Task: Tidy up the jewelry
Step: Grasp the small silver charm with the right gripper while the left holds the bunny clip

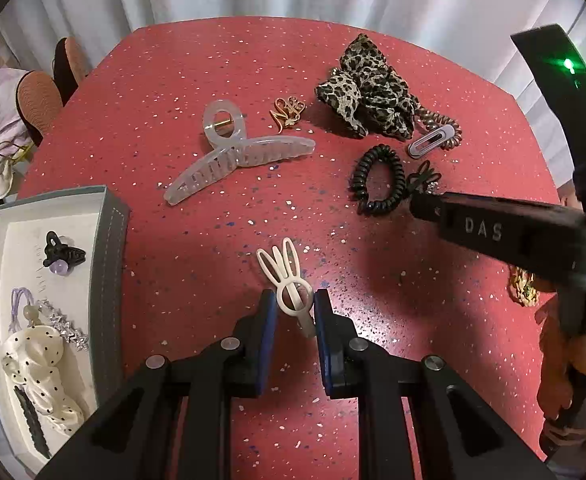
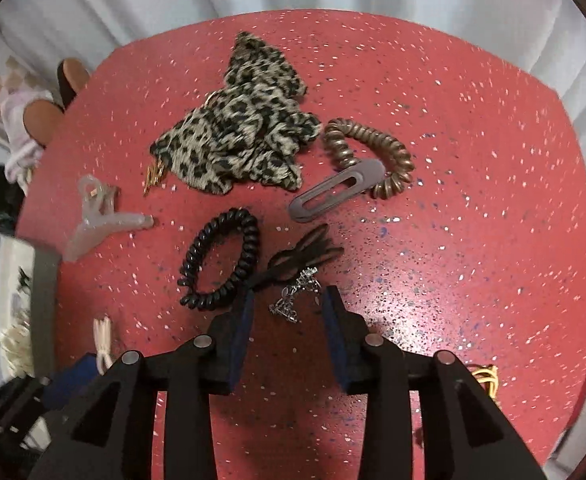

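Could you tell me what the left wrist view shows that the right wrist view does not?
Left wrist only: the tray's contents, such as the black claw clip and polka-dot scrunchie.
Right wrist only: the silver charm between the right gripper's fingers.
Both: the leopard scrunchie, black coil tie and clear claw clip.

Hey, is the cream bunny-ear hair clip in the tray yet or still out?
Out. The cream bunny-ear clip is pinched between the left gripper pads over the red table, while the tray sits off to the left.
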{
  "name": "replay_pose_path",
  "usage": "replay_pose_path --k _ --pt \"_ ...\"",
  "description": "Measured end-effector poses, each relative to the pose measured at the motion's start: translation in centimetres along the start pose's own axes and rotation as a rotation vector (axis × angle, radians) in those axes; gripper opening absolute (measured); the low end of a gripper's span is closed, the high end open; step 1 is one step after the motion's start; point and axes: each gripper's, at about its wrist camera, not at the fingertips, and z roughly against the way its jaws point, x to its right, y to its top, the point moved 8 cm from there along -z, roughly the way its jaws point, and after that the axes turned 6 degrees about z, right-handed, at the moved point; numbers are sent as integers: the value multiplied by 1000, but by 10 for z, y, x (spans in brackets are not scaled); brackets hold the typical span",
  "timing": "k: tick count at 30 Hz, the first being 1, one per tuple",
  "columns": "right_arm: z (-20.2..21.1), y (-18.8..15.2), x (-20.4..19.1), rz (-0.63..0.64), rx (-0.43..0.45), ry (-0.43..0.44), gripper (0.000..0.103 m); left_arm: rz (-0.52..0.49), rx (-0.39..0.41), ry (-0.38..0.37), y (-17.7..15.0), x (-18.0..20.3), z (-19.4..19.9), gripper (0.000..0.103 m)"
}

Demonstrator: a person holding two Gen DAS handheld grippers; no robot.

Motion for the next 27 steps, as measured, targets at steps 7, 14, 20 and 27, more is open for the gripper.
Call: replay_pose_path --k 7,14,20,27 --pt "12 -25 9 -66 27 84 5 1 -1 -6 -6 -5 4 21" --pt "40 -56 28 -104 30 146 3 -7 1 -9 -13 -3 10 21" --pt "59 -78 31 -113 22 162 2 -29 -1 -8 -23 2 18 21" --pt "47 -79 34 -158 -1 144 8 -40 -8 -9 -32 2 20 21"
